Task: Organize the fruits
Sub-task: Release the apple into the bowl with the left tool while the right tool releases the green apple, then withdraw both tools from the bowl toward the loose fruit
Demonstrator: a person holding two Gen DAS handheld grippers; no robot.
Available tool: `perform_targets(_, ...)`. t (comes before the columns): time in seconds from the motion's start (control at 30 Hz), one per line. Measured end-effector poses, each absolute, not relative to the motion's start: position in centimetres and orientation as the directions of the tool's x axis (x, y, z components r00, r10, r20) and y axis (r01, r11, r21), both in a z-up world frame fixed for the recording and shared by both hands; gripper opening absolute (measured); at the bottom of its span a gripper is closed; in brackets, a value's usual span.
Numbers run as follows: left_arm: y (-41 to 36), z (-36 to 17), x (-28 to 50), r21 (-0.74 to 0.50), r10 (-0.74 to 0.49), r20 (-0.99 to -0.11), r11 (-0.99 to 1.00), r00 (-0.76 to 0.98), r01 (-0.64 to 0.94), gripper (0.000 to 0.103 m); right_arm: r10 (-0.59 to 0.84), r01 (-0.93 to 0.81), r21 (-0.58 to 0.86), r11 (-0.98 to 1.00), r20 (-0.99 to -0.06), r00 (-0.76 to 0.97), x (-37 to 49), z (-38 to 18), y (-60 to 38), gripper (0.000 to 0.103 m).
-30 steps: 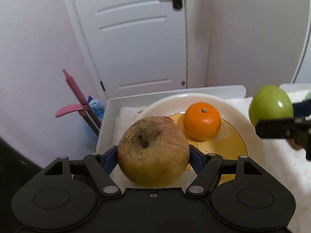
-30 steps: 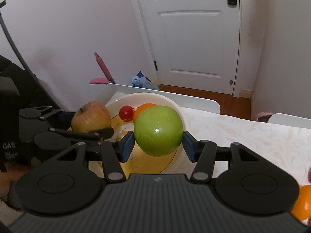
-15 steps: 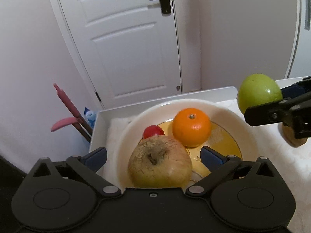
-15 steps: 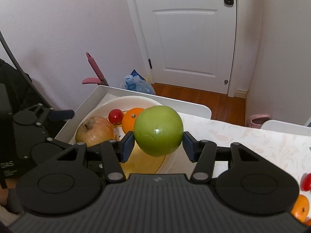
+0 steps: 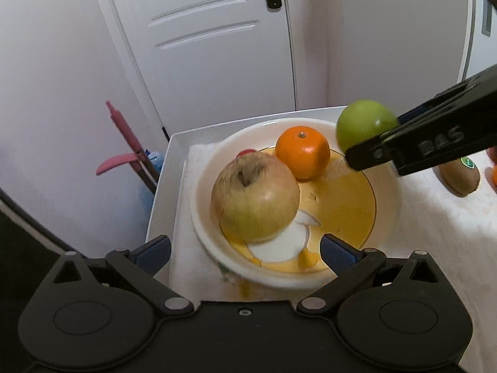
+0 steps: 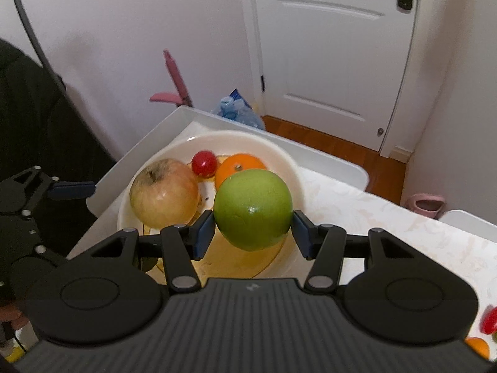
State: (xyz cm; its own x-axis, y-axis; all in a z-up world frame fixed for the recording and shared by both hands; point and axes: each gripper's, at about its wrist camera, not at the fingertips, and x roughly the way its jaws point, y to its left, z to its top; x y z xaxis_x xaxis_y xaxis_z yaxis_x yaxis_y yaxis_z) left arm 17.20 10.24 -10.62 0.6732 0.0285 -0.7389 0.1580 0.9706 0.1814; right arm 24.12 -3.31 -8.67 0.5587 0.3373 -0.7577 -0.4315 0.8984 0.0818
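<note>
The right claw (image 6: 253, 231) was clamped on the round, glossy green apple (image 6: 253, 209), its blue pads pressed to the fruit's sides, holding it in the air above the near right part of the wide cream ceramic bowl with a yellow centre (image 6: 289, 158). The left claw (image 5: 245, 250) stood spread wide and gripped nothing, its pads just short of the bowl's near rim at about 6 o'clock in its own view. In the bowl lay the large yellowish, russet-flecked apple (image 5: 254, 195) at 9 o'clock, the round orange tangerine (image 5: 303, 152) at 12, and the small red cherry tomato (image 6: 203, 163) just behind the big apple. In my judgement the main hazard was the release: the green apple was smooth and round, so letting go from height could send it knocking against the tangerine or the big apple, or rolling over the shallow rim onto the pale patterned surface (image 6: 388, 214). The bowl sat near the surface's far left corner, so a hard nudge might also shift it toward the edge. The two claws were near each other, and a clash looked possible if both moved in. White letters reading "DAS" showed on the right claw's black arm in the left view, and the brown kiwi (image 5: 459, 175) at 3 o'clock bore a small green sticker whose writing was too small to read.
</note>
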Motion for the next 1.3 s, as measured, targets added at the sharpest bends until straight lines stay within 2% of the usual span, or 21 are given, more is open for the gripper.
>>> perform_targets(0.57,11.9,-10.5,15.8,0.11,0.012,-0.734,0.989,0.679,0.102,0.103,0.28,-0.439,0.023,0.898,-0.801,0.529,24.9,-11.7,-0.8,0.071)
perform_targets(0.63,12.0,-10.4,15.7,0.109,0.012,-0.734,0.989,0.679,0.101,0.103,0.281,-0.433,0.019,0.901,-0.787,0.55,24.8,-11.5,-0.7,0.082)
perform_targets(0.67,12.0,-10.3,15.6,0.11,0.013,-0.733,0.989,0.68,0.1,0.103,0.282,-0.431,0.015,0.902,-0.776,0.564,24.6,-11.2,-0.7,0.098)
perform_targets(0.7,12.1,-10.3,15.6,0.11,0.014,-0.732,0.989,0.682,0.097,0.103,0.274,-0.421,0.002,0.907,-0.761,0.587,24.4,-10.8,-0.7,0.103)
perform_targets(0.8,12.3,-10.2,15.5,0.103,0.017,-0.732,0.991,0.681,0.086,0.103,0.259,-0.402,-0.023,0.915,-0.731,0.631,23.9,-9.8,-0.7,0.103)
perform_targets(1.1,12.1,-9.2,15.0,0.091,0.011,-0.722,0.993,0.692,0.079,0.103,0.242,-0.378,-0.027,0.925,-0.727,0.643,22.7,-8.2,-1.0,0.103)
perform_targets(1.3,11.7,-7.1,13.9,0.085,0.012,-0.707,0.994,0.707,0.068,0.103,0.217,-0.343,-0.038,0.939,-0.708,0.673,20.0,-5.2,-1.7,0.103)
